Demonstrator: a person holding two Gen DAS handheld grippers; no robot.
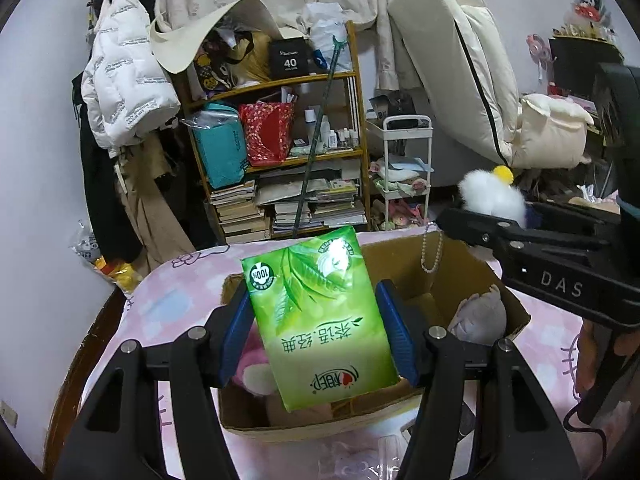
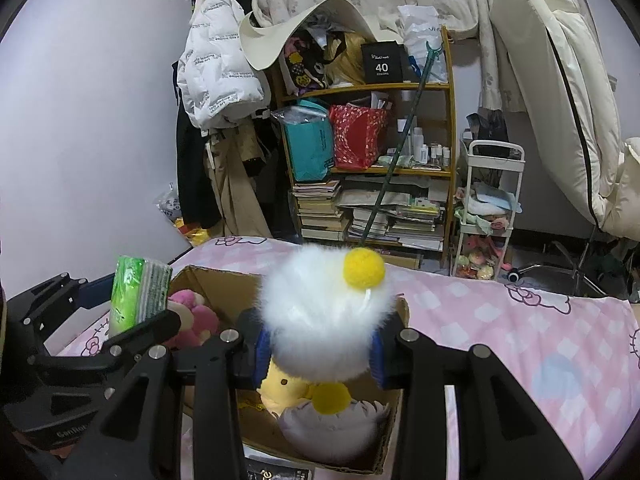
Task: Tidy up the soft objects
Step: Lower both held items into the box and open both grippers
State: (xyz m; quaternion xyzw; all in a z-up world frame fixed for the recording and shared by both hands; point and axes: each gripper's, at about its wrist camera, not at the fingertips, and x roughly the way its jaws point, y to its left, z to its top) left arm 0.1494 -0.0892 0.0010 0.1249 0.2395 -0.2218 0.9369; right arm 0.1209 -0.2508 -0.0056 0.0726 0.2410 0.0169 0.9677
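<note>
My left gripper (image 1: 316, 336) is shut on a green tissue pack (image 1: 320, 320) and holds it upright over the open cardboard box (image 1: 408, 256) on the pink bed. The pack also shows in the right wrist view (image 2: 138, 294). My right gripper (image 2: 320, 346) is shut on a white fluffy pompom toy (image 2: 324, 312) with yellow balls, above the box's right side (image 2: 396, 400); in the left wrist view it (image 1: 492, 196) hangs a bead chain into the box. Inside the box lie a pink plush (image 2: 196, 316), a yellow chick plush (image 2: 280, 388) and a grey plush (image 1: 480, 316).
The box sits on a pink checked bedsheet (image 2: 520, 320). Behind the bed stand a cluttered wooden shelf (image 2: 368, 160), a white trolley (image 2: 492, 208), hanging coats (image 2: 216, 80) and a cream mattress (image 2: 560, 80) leaning on the wall.
</note>
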